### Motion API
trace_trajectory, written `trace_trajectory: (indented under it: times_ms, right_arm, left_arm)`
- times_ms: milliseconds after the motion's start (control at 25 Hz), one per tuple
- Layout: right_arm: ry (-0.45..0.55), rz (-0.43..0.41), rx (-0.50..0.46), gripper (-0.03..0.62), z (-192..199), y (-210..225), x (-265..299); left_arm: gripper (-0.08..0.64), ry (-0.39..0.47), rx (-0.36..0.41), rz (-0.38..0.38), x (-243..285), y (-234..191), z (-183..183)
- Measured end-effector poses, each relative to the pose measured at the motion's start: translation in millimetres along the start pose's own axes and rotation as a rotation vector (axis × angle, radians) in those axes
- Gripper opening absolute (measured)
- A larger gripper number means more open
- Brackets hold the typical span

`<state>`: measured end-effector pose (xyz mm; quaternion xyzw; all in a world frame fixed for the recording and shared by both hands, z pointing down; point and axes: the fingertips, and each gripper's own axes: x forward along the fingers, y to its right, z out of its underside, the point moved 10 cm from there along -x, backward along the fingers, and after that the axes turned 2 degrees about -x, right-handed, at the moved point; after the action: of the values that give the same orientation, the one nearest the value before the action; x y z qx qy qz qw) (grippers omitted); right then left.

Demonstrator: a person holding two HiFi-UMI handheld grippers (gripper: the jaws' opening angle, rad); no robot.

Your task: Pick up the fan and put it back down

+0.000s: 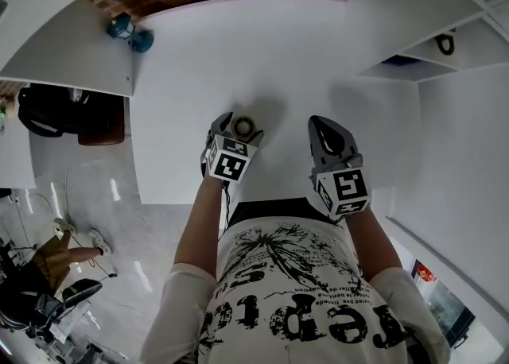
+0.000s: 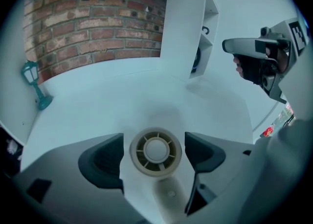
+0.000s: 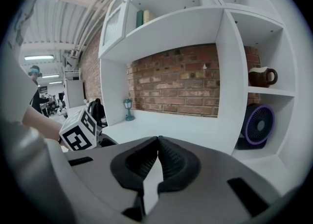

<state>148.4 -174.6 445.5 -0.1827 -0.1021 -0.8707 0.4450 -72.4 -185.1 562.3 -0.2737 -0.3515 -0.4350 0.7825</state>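
Two hand-held grippers are in my hands. My left hand-held gripper [image 2: 154, 142] is low over the white desk [image 2: 98, 110] with its dark jaws spread wide. The small round cream plastic fan [image 2: 155, 153] sits between them, its spoked grille facing the camera and its stem running back toward me. A thin gap shows on either side of it, so neither pad appears to press on it. From my head view the fan lies on the desk at the tips of that hand-held gripper, near the desk's front edge. My right hand-held gripper [image 3: 157, 140] is held up beside the left one, its ribbed jaws closed together with nothing between them, pointing toward the white shelving unit [image 3: 225, 47] on my right. In that unit, a black fan with a purple rim [image 3: 257, 125] stands in a lower compartment and a brown mug [image 3: 261, 76] on the shelf above it. At the far left of the desk a small teal lantern ornament [image 2: 34, 83] stands upright, just in front of the red brick wall [image 2: 98, 27].
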Motion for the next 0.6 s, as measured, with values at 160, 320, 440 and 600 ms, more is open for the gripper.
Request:
trace_trajectory:
  times_ms: [160,320,440,600]
  right_arm:
    - [0.018,-0.001,-0.02,0.015,-10.2,0.2,-6.2]
    - [0.038,0.001,-0.036,0.015,-23.0,-1.2,-18.0]
    - [0.073,0.001,-0.054,0.015,-36.5,-0.7,-18.8]
    - [0.133,-0.02,-0.103,0.015,-57.8,-6.5,-31.2]
  left_arm:
    - [0.374,0.144,0.024,0.0,-31.7,7.2,-20.0]
    - [0.374,0.324,0.049,0.01,-81.5,17.5,-46.3]
    - [0.365,0.406,0.05,-0.022,-106.3,13.9,-64.6]
    - [0.167,0.499,0.044,-0.098,-141.4,18.8,-81.7]
